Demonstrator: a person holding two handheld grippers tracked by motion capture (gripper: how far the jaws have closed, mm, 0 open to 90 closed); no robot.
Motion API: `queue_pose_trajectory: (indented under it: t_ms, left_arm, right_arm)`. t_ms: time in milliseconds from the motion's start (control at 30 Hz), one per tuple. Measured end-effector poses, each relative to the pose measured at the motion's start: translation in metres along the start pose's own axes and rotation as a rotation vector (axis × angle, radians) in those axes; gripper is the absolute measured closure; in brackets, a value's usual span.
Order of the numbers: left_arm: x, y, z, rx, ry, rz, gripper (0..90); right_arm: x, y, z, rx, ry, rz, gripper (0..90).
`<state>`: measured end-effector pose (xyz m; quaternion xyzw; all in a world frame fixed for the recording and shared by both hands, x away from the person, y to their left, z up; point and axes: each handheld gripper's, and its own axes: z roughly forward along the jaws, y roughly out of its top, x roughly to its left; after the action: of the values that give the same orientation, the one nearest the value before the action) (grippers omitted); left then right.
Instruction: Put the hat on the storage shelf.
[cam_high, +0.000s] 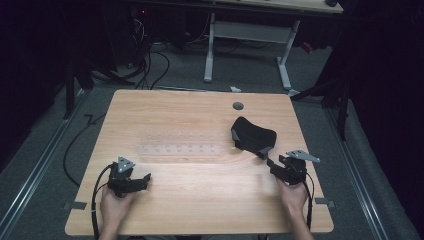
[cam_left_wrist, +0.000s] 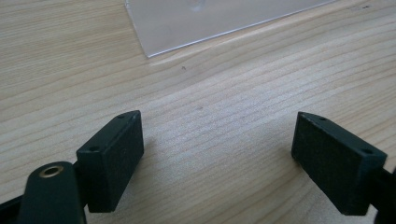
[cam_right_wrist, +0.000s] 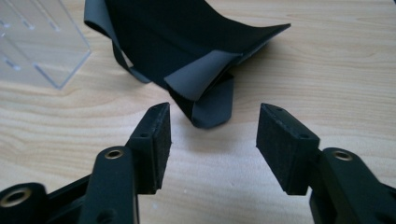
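Note:
A black, limp sheet with a grey underside (cam_high: 252, 135) lies crumpled on the right half of the wooden table (cam_high: 200, 205). In the right gripper view its folded corner (cam_right_wrist: 205, 98) points at my right gripper (cam_right_wrist: 212, 135), whose jaws stand open just short of it with nothing between them. The right gripper (cam_high: 272, 162) sits at the sheet's near right corner. A clear plastic rack with holes (cam_high: 180, 149) lies flat in the middle of the table. My left gripper (cam_high: 146, 179) rests near the front left, open over bare wood (cam_left_wrist: 217, 149), with the rack's corner (cam_left_wrist: 210, 18) ahead of it.
A round grey cable hole (cam_high: 238, 106) sits near the table's far edge. Beyond the table stands a white-legged desk (cam_high: 247, 30), with cables on the floor at the left (cam_high: 150, 65). The clear rack (cam_right_wrist: 37, 42) lies left of the sheet in the right gripper view.

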<state>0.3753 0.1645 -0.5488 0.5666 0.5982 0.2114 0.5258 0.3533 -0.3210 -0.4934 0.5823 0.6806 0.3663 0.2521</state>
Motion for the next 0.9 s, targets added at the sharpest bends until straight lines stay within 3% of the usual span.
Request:
queue_pose_trajectory:
  t_ms: [433,667,900]
  left_arm:
    - [0.000,0.000,0.000,-0.001,0.000,-0.001,17.3]
    - [0.000,0.000,0.000,0.000,0.000,-0.001,17.3]
    - [0.000,0.000,0.000,-0.001,0.001,-0.001,17.3]
  right_arm:
    - [0.002,0.022,0.022,0.008,-0.001,0.054,35.7]
    - [0.001,0.024,0.037,0.029,-0.004,0.081,35.1]
    - [0.001,0.028,0.052,0.048,-0.009,0.074,37.0]
